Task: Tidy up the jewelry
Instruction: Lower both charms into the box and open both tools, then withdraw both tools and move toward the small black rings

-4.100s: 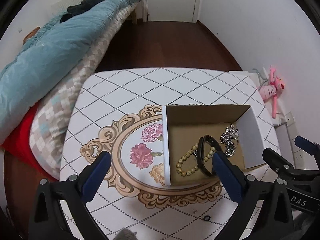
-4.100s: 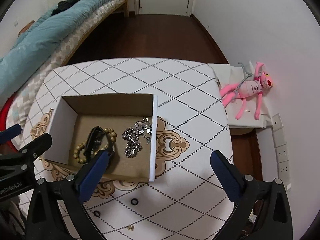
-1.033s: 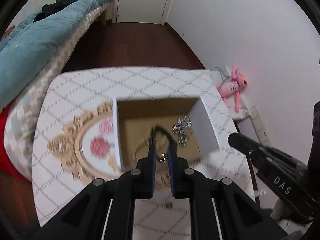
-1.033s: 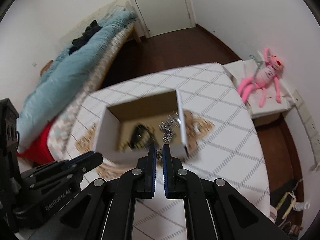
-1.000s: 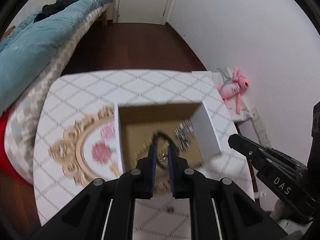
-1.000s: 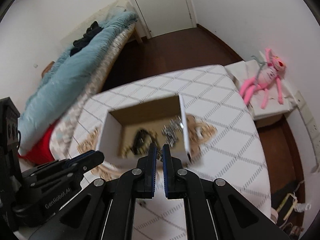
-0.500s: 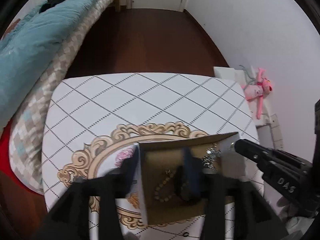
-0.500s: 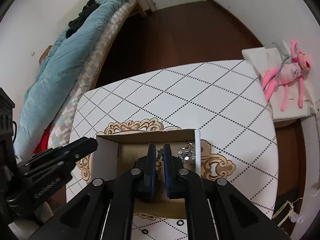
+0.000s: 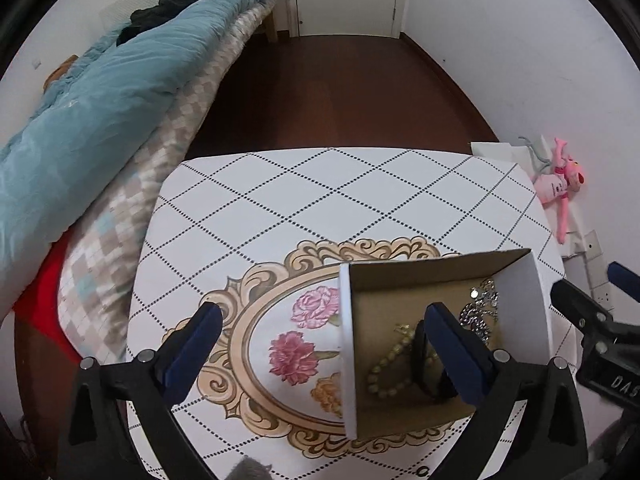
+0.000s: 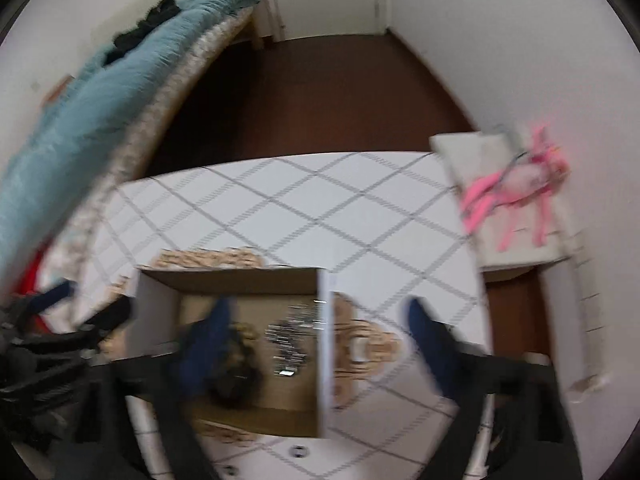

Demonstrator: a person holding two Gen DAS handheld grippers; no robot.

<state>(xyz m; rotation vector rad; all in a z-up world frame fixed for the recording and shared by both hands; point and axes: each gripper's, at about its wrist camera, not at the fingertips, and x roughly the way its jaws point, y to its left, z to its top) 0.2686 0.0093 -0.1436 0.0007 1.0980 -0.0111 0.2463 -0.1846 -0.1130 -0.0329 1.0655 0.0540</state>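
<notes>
- The jewelry lies inside the box (image 9: 520, 304) near the table's (image 9: 304, 200) front right corner: beads (image 9: 390, 368), a black band (image 9: 420, 360) and a silver chain (image 9: 480, 312), gathered there for tidiness.
- Two small rings (image 10: 298, 451) lie loose at the front edge.
- Left gripper (image 9: 320, 352): jaws wide, empty, straddling the box's left wall.
- Right gripper (image 10: 316, 340): wide, empty, blurred, over the right wall.

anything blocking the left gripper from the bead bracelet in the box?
Nothing visible. The open-topped cardboard box has no lid; the cream bead bracelet lies exposed on its floor beside a black band. The open left gripper hangs above, straddling the box's left wall.
</notes>
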